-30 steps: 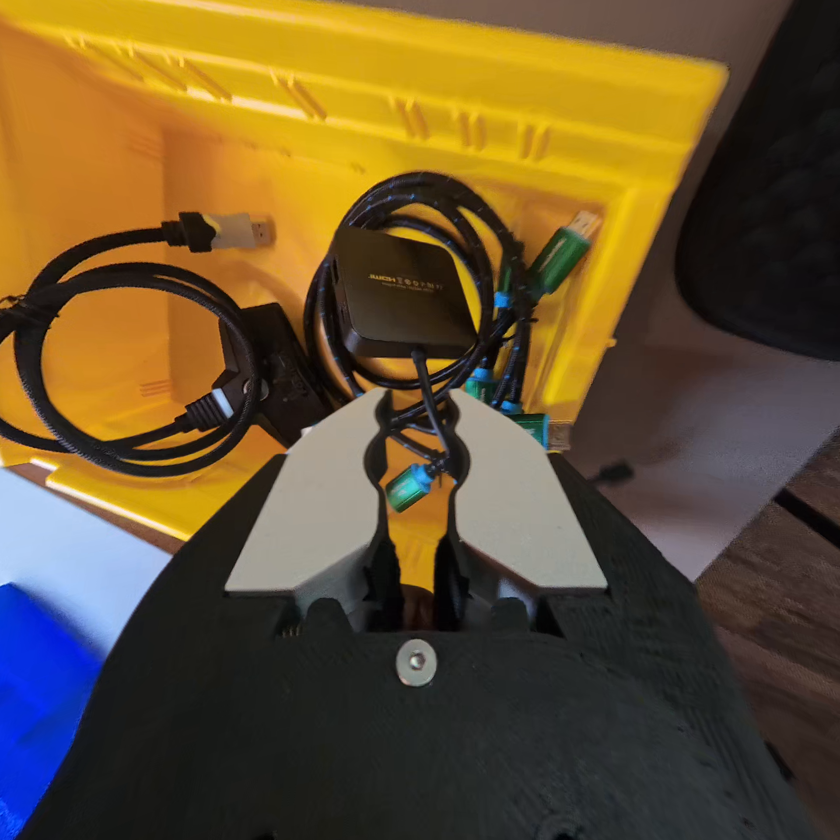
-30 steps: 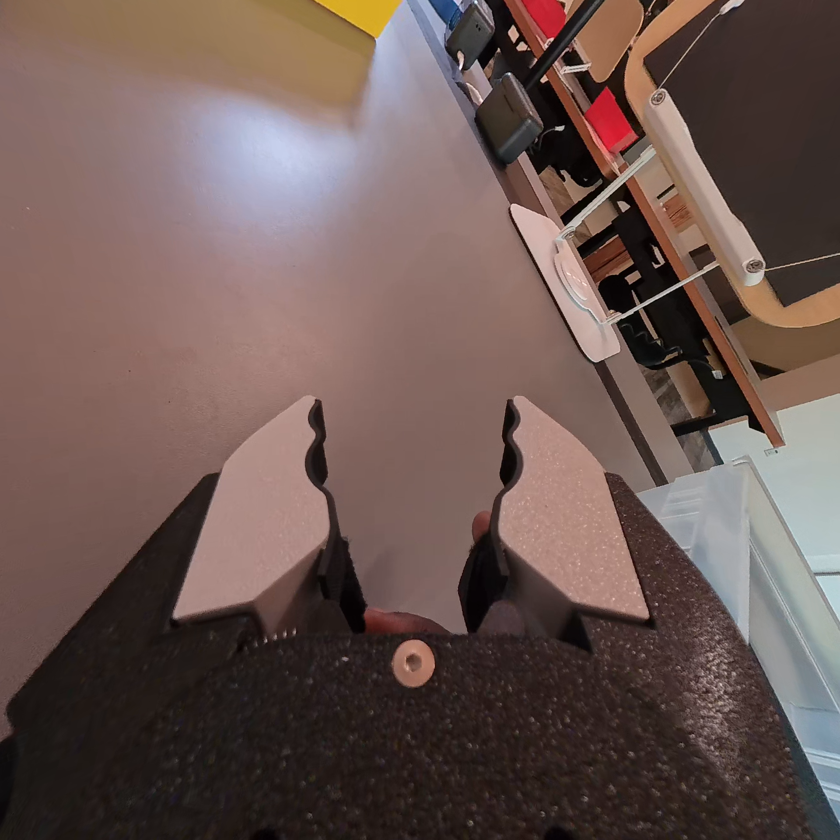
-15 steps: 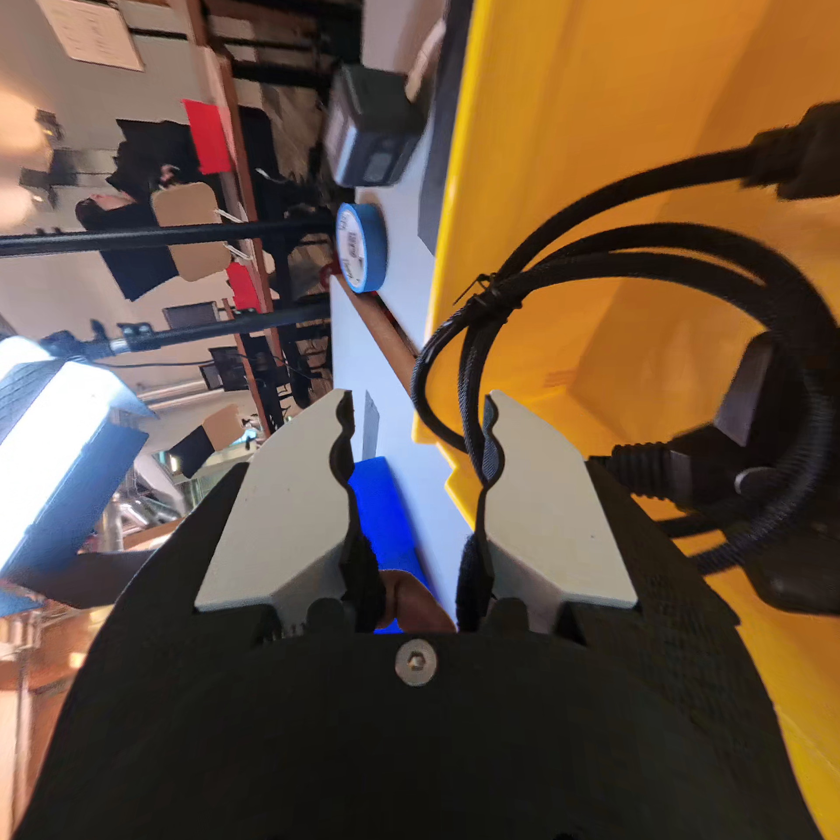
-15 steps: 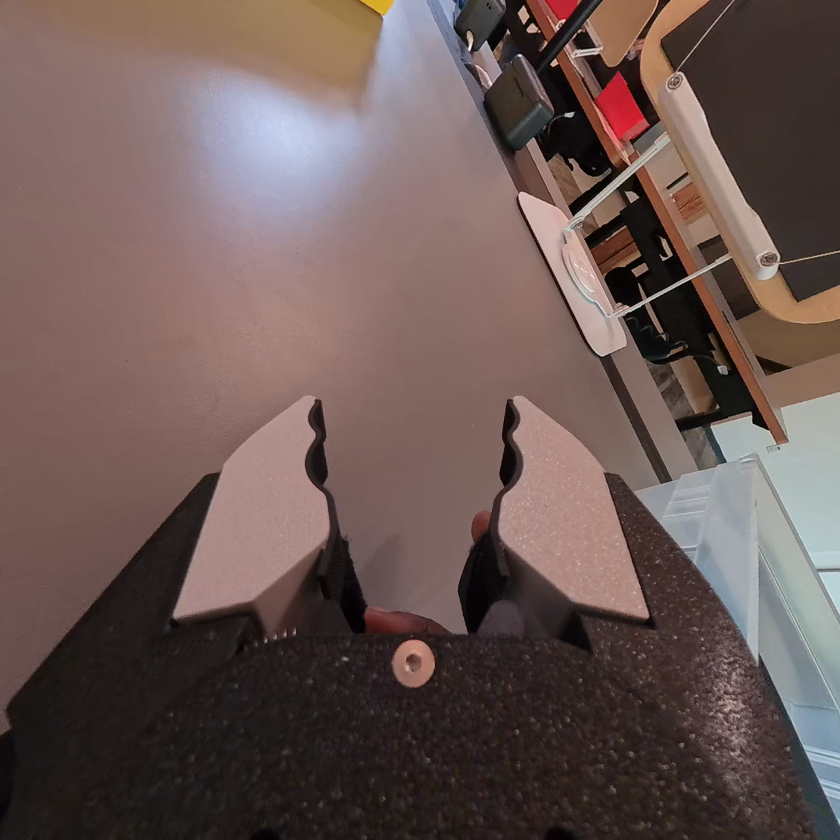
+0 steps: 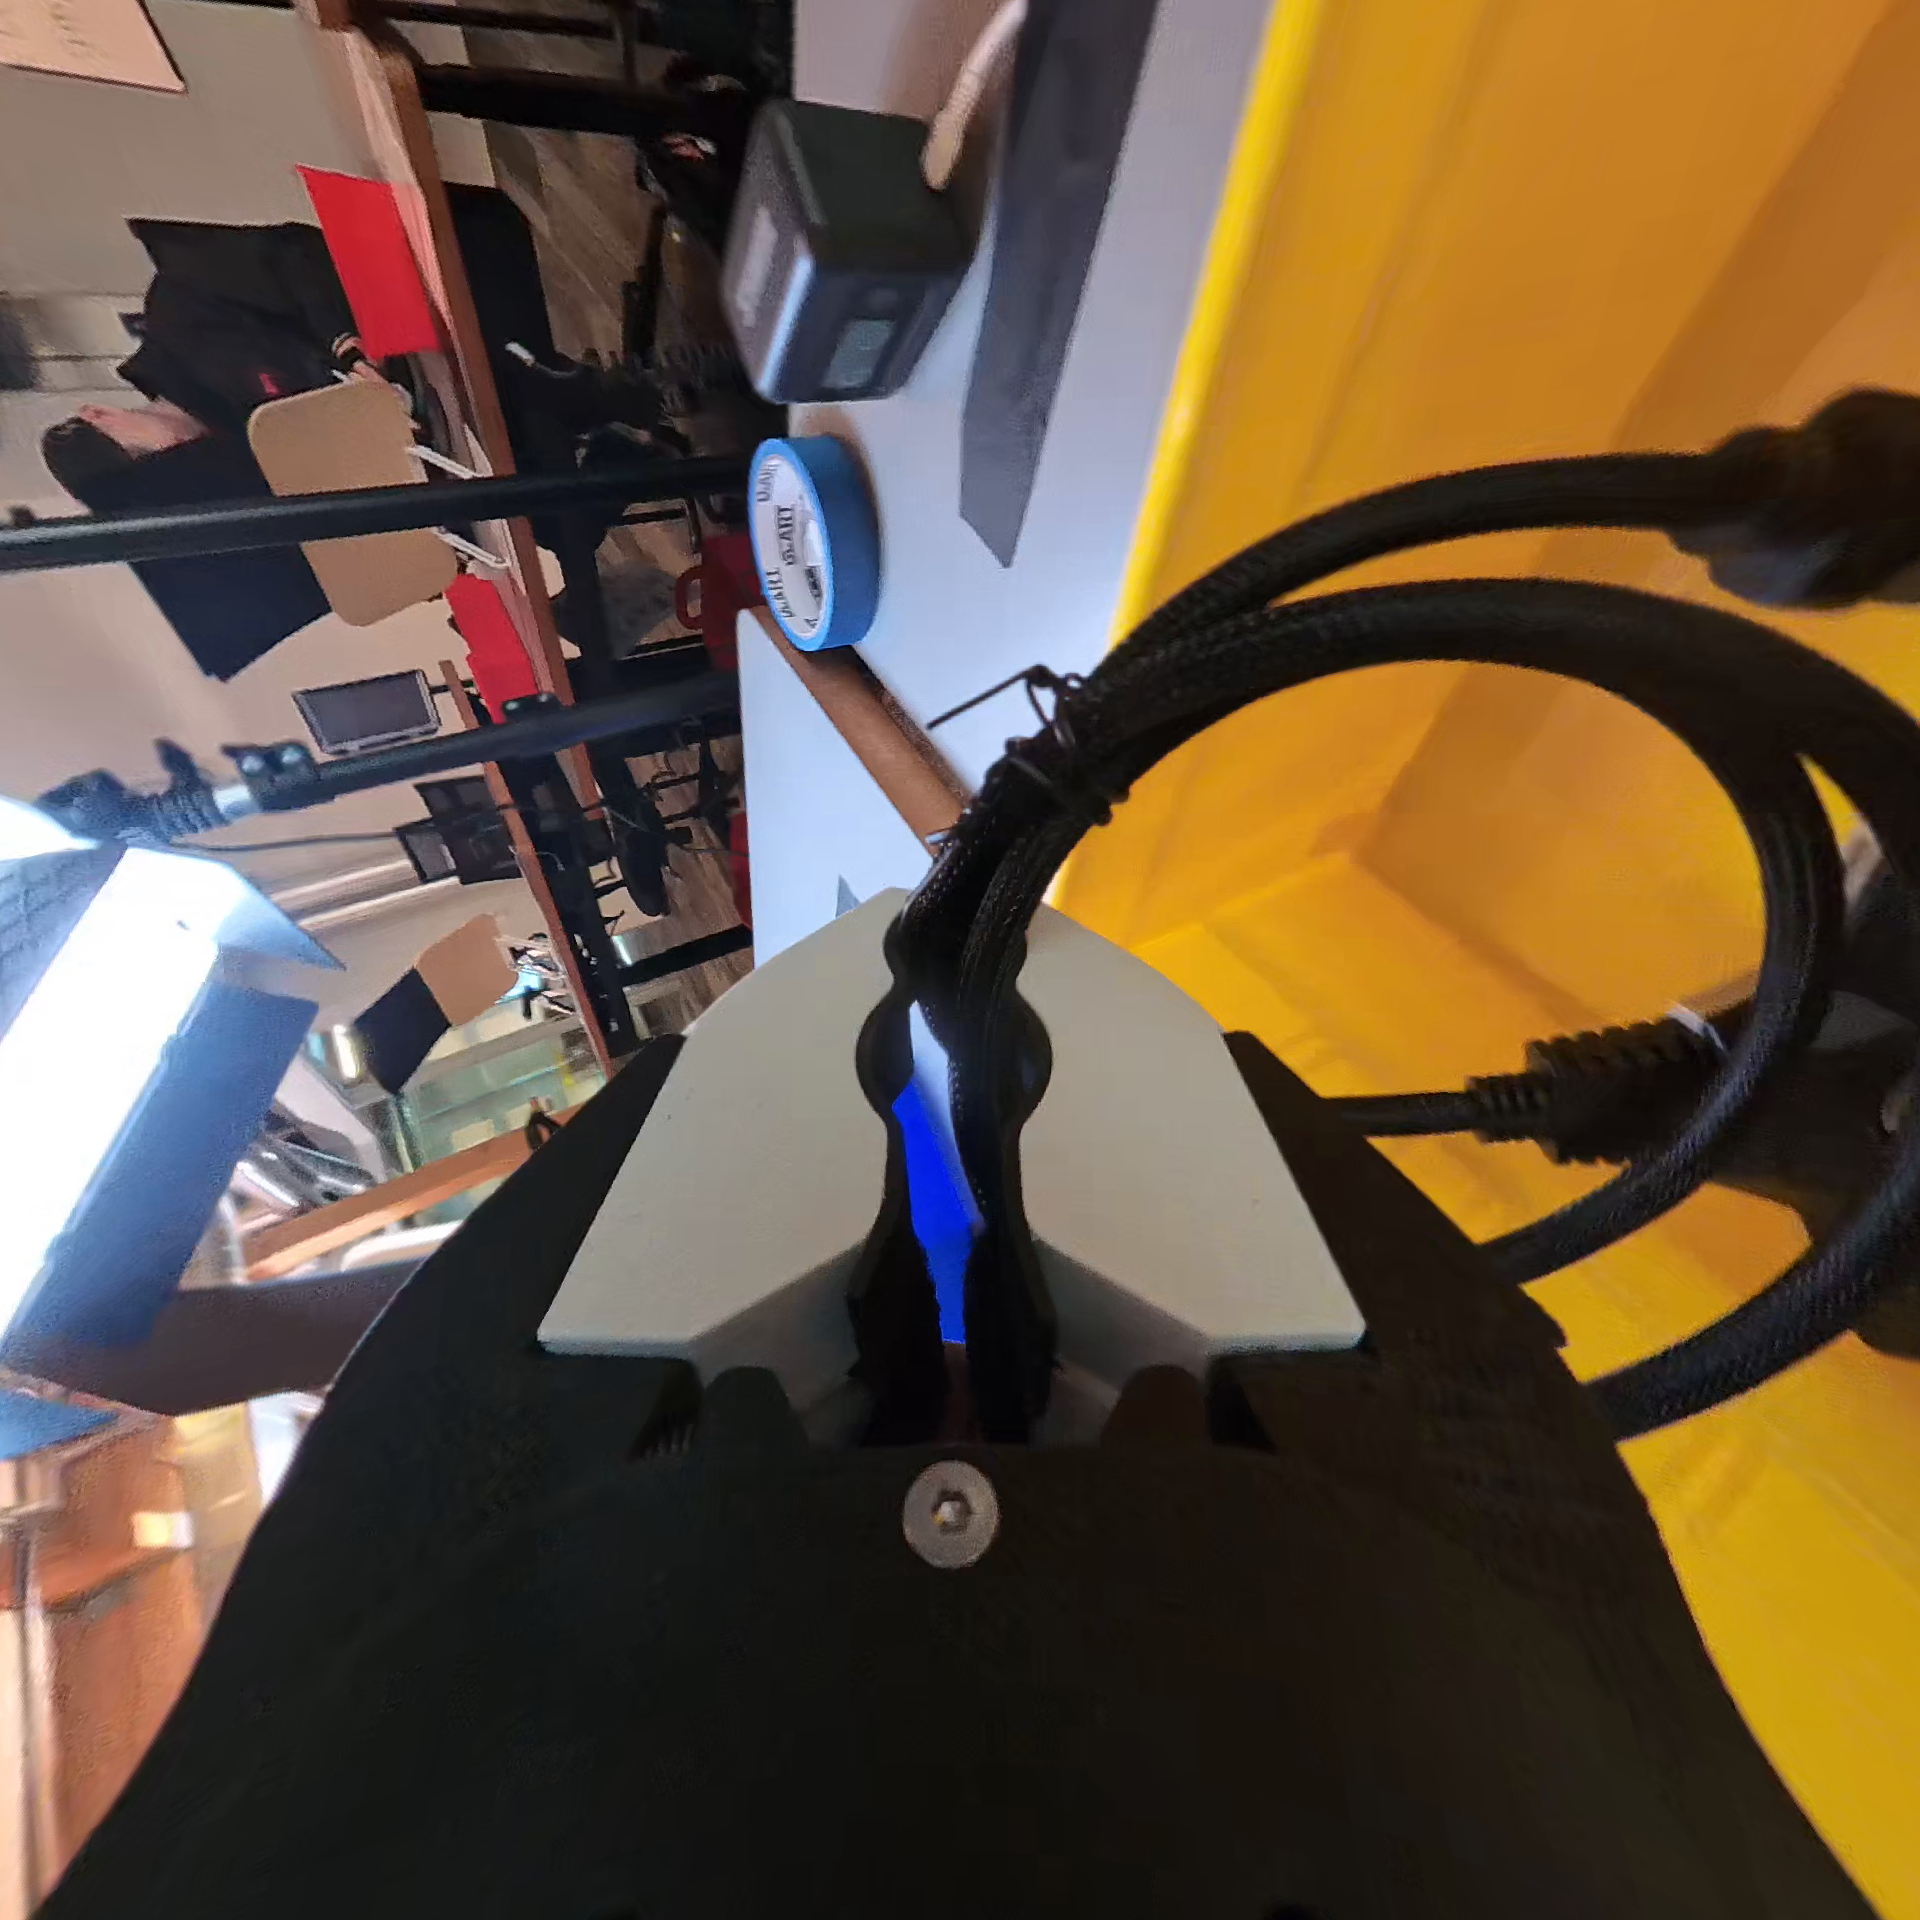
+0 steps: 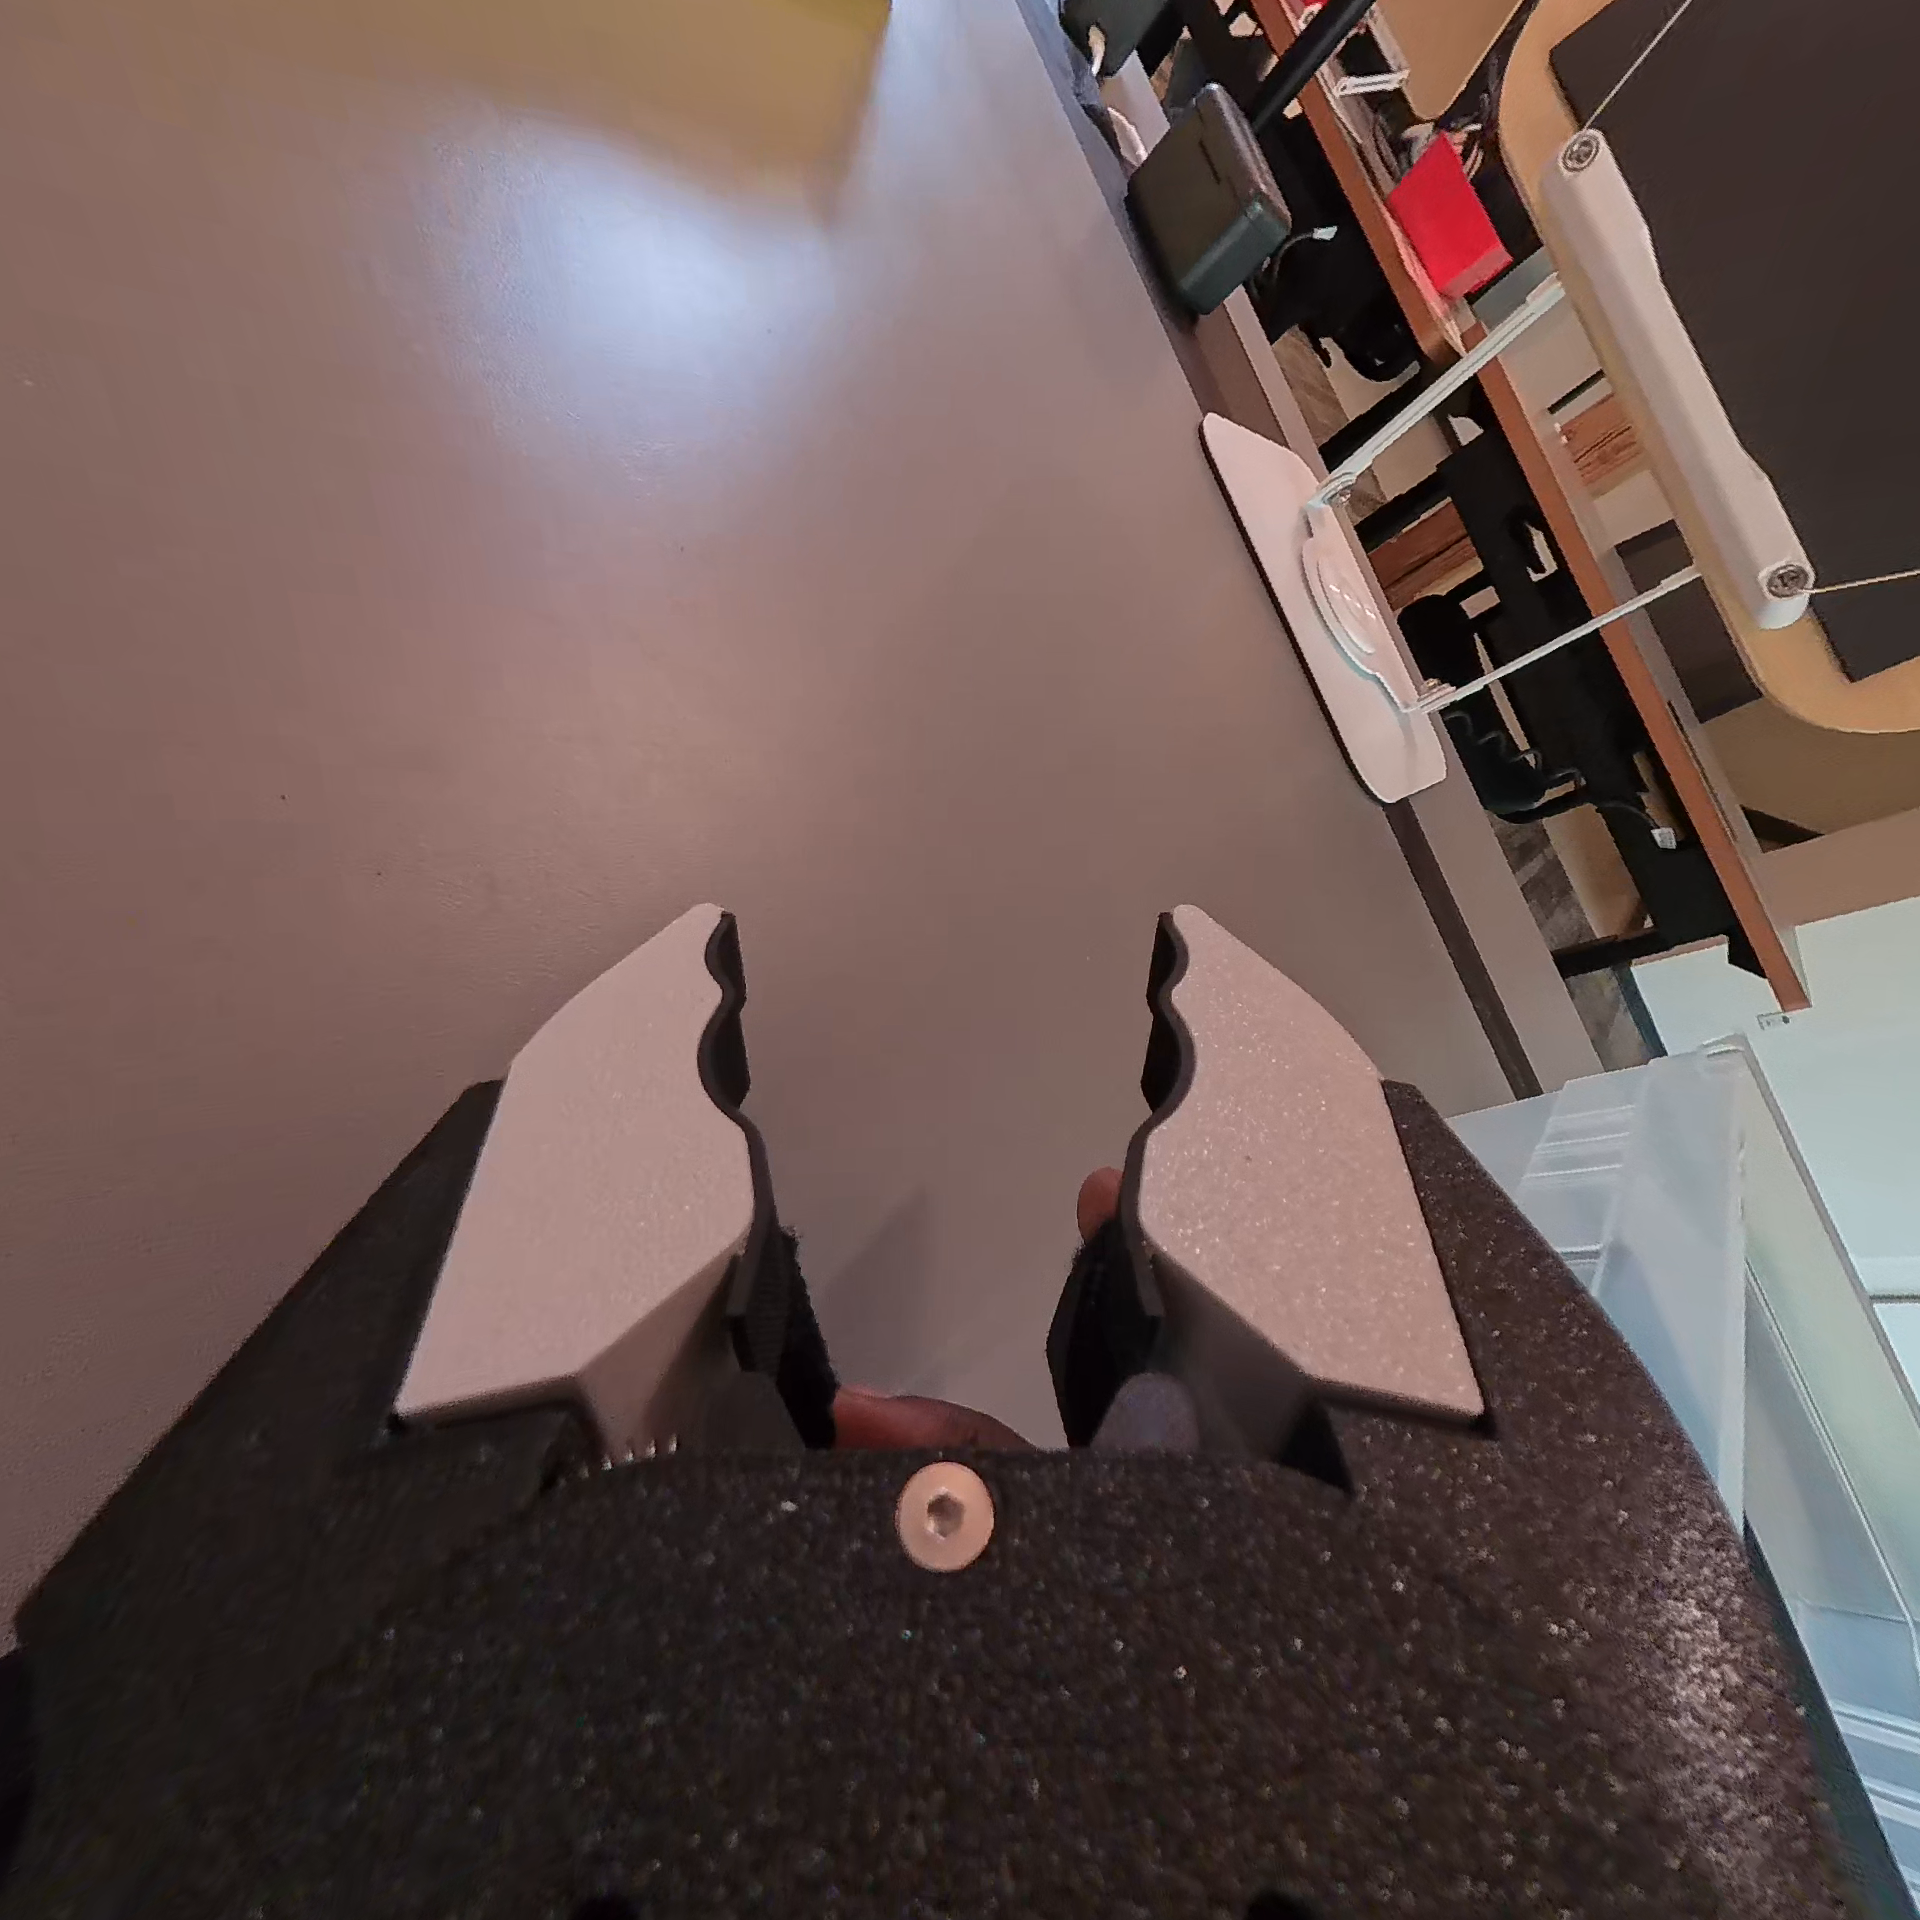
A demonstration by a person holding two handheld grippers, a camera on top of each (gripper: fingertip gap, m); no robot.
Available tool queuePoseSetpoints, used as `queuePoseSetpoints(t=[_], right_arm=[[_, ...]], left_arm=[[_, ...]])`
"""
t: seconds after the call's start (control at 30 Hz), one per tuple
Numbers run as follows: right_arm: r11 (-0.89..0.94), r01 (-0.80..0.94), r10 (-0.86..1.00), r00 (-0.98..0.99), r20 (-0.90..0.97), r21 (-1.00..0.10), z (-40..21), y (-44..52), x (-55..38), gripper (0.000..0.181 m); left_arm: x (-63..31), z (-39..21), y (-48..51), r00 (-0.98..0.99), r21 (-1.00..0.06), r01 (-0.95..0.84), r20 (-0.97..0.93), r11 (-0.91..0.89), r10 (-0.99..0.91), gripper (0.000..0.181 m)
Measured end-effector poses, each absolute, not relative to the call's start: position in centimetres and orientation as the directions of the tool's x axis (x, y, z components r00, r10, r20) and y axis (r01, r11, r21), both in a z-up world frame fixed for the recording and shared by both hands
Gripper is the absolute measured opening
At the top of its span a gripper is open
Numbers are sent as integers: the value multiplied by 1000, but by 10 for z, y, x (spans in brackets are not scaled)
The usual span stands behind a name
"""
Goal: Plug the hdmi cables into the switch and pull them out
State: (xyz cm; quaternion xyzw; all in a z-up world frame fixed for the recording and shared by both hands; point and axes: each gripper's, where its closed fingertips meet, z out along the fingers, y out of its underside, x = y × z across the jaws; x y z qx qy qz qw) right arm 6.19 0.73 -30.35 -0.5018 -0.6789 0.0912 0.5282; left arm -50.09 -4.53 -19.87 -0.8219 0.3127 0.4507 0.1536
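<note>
The left hand-held gripper [image 5: 951, 997] is clamped on a bundle of black braided HDMI cable [image 5: 1455, 623], and its two grey fingers [image 5: 748, 1164] press the strands near their tips. The cable is coiled in loops, tied together with a thin black wire tie [image 5: 1049, 727] just beyond the fingertips. From the grip the loops run away from the camera and bend to the right in a wide arc over the inside of the yellow bin [image 5: 1507, 260]; one thick black connector [image 5: 1849, 509] at the right edge of the view lies along the arc and points to the right. A second plug with a ribbed strain relief [image 5: 1600, 1081] lies across, with its long axis left to right. Beside the bin's left rim, on the desk [image 5: 935, 592], a roll of blue tape [image 5: 816, 540] stands on its edge, and a dark grey box [image 5: 842, 249] is farther away. The right hand-held gripper [image 6: 945, 966] has its fingers wide apart and holds nothing; it is over the bare grey desk, with a white flat stand [image 6: 1320, 613] near the desk's right edge.
</note>
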Motion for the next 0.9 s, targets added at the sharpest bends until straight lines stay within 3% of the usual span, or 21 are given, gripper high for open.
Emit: queuePoseSetpoints(t=[0.3,0.4,0.5,0.63,0.77,0.9], right_arm=[[484,572,777,67,626,-662,-301,6,62,75],[470,538,795,86,600,-700,-295,3,60,75],[422,421,846,135,516,-803,-274,-7,56,76],[290,50,944,146,295,-956,-215,-42,39,79],[79,-361,995,80,53,-929,-151,-81,26,87],[13,-393,999,54,-9,-919,-146,-104,1,98]], left_arm=[[-443,-65,-67,544,-433,-654,-839,-620,13,10],[-409,-24,-71,652,-629,-618,-745,-472,139,10],[-357,4,-68,778,-782,-566,-611,-263,143,11],[-271,27,-71,869,-869,-495,-495,-12,27,11],[-195,32,-75,901,-895,-424,-432,137,-36,12],[-121,10,-71,925,-922,-335,-361,196,-118,13]])
